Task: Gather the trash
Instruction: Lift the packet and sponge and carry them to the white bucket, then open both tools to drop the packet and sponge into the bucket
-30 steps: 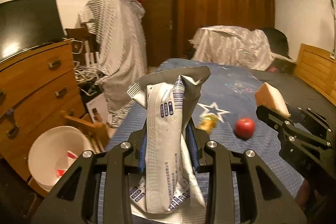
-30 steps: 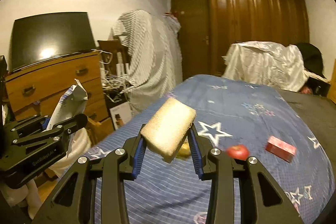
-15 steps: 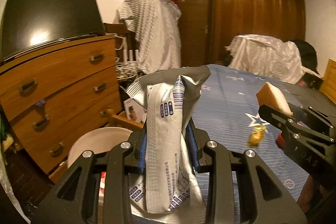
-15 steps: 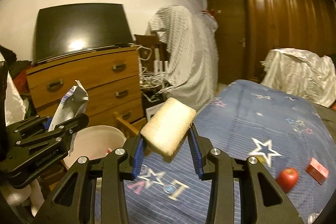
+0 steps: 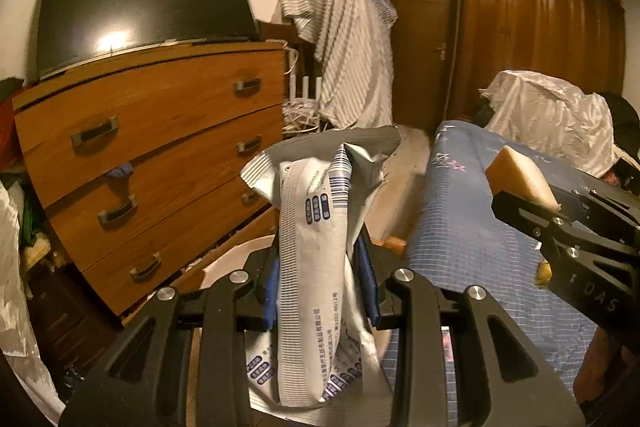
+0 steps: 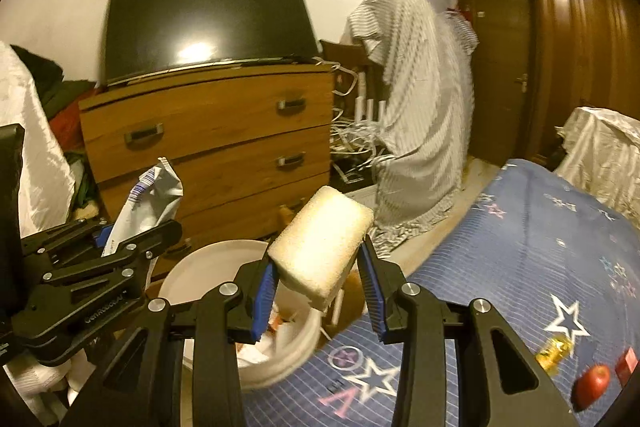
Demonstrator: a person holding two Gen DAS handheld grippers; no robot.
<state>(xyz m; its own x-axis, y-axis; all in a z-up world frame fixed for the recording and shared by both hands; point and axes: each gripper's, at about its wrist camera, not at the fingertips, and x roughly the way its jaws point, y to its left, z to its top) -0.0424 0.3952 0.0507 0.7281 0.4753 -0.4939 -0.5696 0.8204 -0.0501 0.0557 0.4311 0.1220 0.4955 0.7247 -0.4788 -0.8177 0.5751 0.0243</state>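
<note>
My left gripper [image 5: 320,283] is shut on a grey and white empty snack bag [image 5: 316,251], which stands up between the fingers. It also shows in the right wrist view [image 6: 148,199]. My right gripper [image 6: 320,291] is shut on a pale yellow sponge [image 6: 322,251], also seen in the left wrist view [image 5: 520,179]. A white bucket [image 6: 208,267] with scraps inside stands on the floor beside the bed, just below and ahead of both grippers. In the left wrist view its rim [image 5: 236,259] peeks out behind the bag.
A wooden chest of drawers [image 5: 160,155] with a TV [image 6: 204,27] on top stands behind the bucket. The blue star bedspread [image 6: 540,247] lies to the right with a red apple [image 6: 592,381], a yellow wrapper [image 6: 556,351] and a red box [image 6: 626,367].
Both grippers have swung left, away from the bed and toward the chest of drawers. The white bucket now sits right under them. Both keep hold of their loads.
</note>
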